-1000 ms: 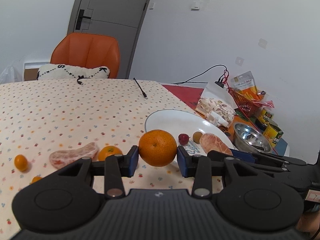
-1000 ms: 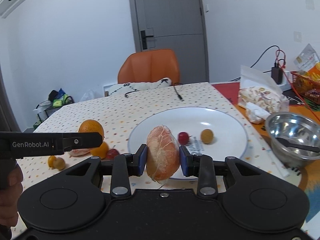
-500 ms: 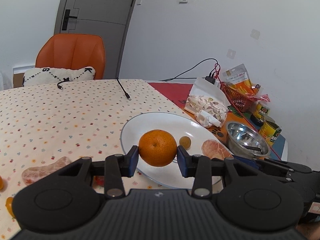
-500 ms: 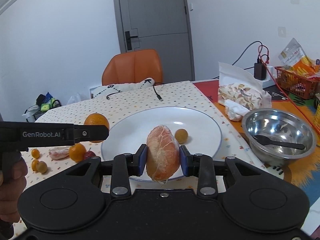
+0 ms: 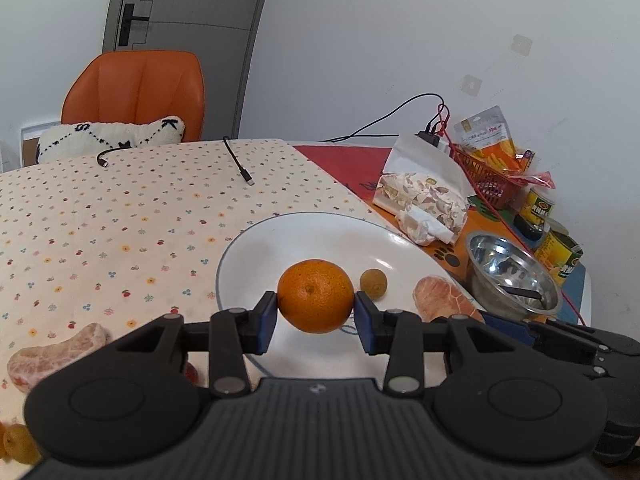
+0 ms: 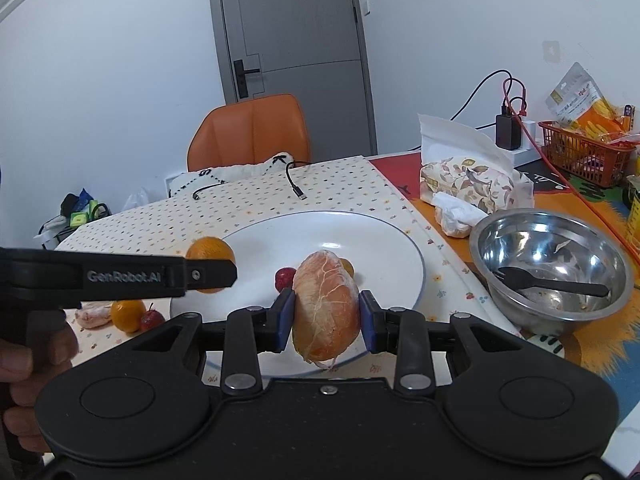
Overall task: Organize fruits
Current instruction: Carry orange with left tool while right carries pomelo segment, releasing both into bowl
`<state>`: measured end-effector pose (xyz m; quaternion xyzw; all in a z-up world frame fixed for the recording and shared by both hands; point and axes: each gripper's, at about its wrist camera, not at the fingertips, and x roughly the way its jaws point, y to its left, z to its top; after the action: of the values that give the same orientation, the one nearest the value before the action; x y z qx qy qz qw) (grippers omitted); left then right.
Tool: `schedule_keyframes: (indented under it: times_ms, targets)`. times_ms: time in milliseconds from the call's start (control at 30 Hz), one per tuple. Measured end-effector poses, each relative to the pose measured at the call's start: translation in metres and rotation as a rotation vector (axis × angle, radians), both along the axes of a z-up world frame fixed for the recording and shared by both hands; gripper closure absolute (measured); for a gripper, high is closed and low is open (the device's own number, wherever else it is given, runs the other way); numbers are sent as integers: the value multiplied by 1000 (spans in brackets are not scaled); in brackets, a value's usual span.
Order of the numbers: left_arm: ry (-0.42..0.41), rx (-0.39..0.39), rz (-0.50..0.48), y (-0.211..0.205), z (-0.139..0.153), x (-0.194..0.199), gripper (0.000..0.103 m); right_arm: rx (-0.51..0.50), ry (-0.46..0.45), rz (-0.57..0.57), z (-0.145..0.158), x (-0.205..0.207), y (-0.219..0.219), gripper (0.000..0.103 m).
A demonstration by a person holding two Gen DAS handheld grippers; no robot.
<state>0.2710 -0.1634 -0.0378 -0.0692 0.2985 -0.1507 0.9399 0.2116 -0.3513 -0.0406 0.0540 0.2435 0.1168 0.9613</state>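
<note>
- While over the near part of the white plate (image 5: 404, 246), left gripper (image 5: 315, 314) clamped on an orange (image 5: 315, 295), blue pads pressed to both sides, fruit clear of the plate surface.
- Right gripper (image 6: 327, 316) clenched on a peeled pomelo segment (image 6: 325, 304), upright between the pads, above the plate's near rim.
- On the plate: small yellow-brown fruit (image 5: 373, 283) just right of the orange, small red fruit (image 6: 285, 278) just left of the segment; contact with the plate not clear for the held pieces.
- On the dotted tablecloth (image 5: 120, 216), left of the plate: second pomelo segment (image 5: 56, 356), small orange (image 6: 127, 315), another small red fruit (image 6: 151, 319), two small yellowish fruits (image 5: 16, 442) at the near-left edge.
- Right of the plate: steel bowl (image 6: 552, 264) with a black fork (image 6: 552, 286) inside, tissue pack (image 6: 468, 184) farther back, red basket (image 6: 584, 152) far right.
- Far side: orange chair (image 5: 136, 92), two cable ends on the cloth.
</note>
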Motion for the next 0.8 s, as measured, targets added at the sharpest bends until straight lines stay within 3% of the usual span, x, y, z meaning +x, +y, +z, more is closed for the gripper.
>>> schedule_keyframes:
  times_ms: [300, 467, 633, 733, 800]
  targets:
    - [71, 3, 21, 0, -15, 14, 63, 0, 15, 2, -4, 17, 4, 71]
    - [50, -5, 34, 4, -6, 9, 57, -10, 13, 5, -4, 19, 8, 70]
    - [4, 11, 69, 11, 7, 1, 23, -1, 7, 3, -2, 15, 9, 65]
    - [-1, -5, 83, 19, 13, -3, 20, 9, -6, 0, 0, 10, 10, 58]
    - [0, 0, 93, 23, 16, -5, 19, 15, -20, -2, 2, 6, 10, 45]
